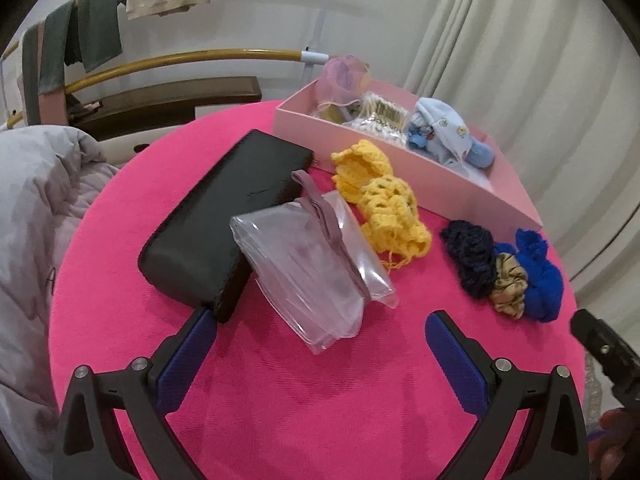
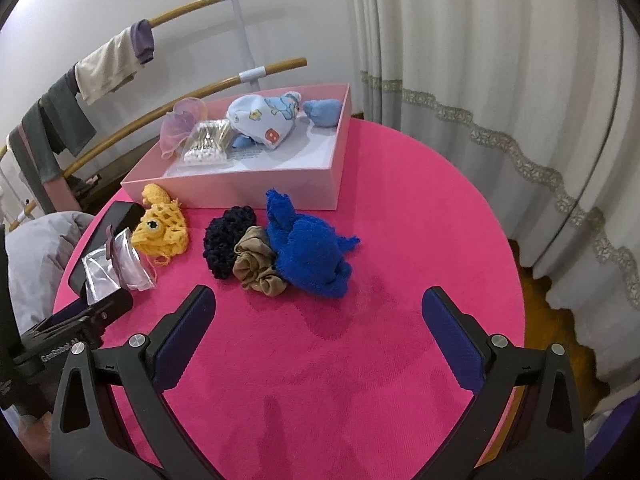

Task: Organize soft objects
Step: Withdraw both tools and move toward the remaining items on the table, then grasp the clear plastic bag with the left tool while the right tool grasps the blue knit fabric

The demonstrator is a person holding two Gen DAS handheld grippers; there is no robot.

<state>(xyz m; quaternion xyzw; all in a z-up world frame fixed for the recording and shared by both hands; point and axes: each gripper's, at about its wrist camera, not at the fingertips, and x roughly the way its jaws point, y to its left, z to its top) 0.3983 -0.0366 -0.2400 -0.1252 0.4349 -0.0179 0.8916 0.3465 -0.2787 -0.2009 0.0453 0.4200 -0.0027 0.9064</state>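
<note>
At far left of the round pink counter lies a black case, stiff-looking, not a soft item. A clear plastic pouch with a mauve strap leans on its near edge; contents cannot be made out through the film. Judged slippery and light; the strap or a folded edge offers the better hold.

Next right, a yellow crocheted piece lies just in front of the pink box. Open weave, limp, loose thread trailing; likely to snag, so pinch it at the bunched middle.

Further right, three items lie touching: a navy knitted scrunchie, a tan satin scrunchie and a royal-blue fleecy bundle. All judged light and compressible. The satin one may slide between the fingers. The blue bundle is bulkiest and wants a grip across its crown. Lifting any one could drag its neighbours.

The box at the rear already holds a pink gauze piece, a packet of cotton buds and pale-blue printed baby items. Its floor is partly hidden by these.

Left gripper: fingers spread wide, holding nothing, hovering near the pouch. Right gripper: fingers equally wide, holding nothing, short of the blue bundle. The person's hands are cut off at the frame edges.
</note>
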